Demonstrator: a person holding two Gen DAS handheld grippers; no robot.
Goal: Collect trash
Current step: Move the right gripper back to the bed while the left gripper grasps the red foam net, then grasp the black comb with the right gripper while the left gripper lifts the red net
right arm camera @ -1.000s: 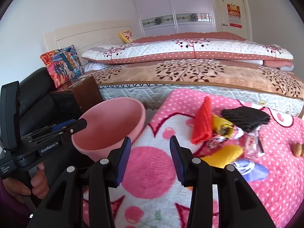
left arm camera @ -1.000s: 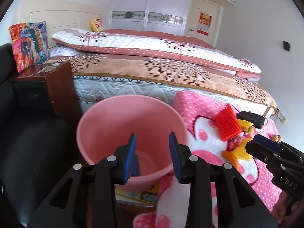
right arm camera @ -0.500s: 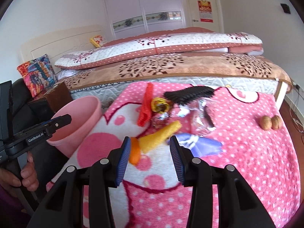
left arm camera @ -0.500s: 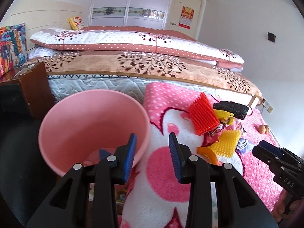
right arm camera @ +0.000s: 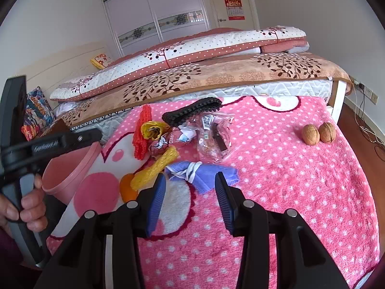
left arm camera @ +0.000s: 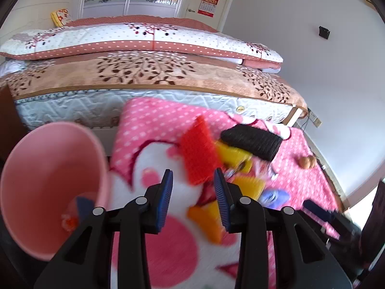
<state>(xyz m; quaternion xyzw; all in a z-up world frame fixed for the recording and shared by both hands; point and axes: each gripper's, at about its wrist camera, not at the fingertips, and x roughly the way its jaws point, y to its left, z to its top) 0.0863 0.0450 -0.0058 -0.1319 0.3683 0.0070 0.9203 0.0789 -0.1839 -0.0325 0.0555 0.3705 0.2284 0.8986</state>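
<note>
Both grippers — left gripper [left arm camera: 193,187] and right gripper [right arm camera: 190,192] — hang with jaws apart and empty over the trash pile [right arm camera: 178,142] beside the pink bin [left arm camera: 51,187], so a careless grab risks snagging the fleecy blanket [right arm camera: 288,168] or taking the 2 walnuts [right arm camera: 318,133].

We saw the trash heaped on the pink blanket: a red foam net [right arm camera: 140,132], a black foam net [right arm camera: 192,110], a crumpled yellow wrapper [right arm camera: 154,130], clear plastic packaging [right arm camera: 213,139], a long yellow foam net [right arm camera: 156,169], an orange peel [right arm camera: 127,189] and a blue mask [right arm camera: 204,172]. The pink bin [left arm camera: 51,180] stood at the blanket's left edge, open-topped, with some scraps already inside.
</note>
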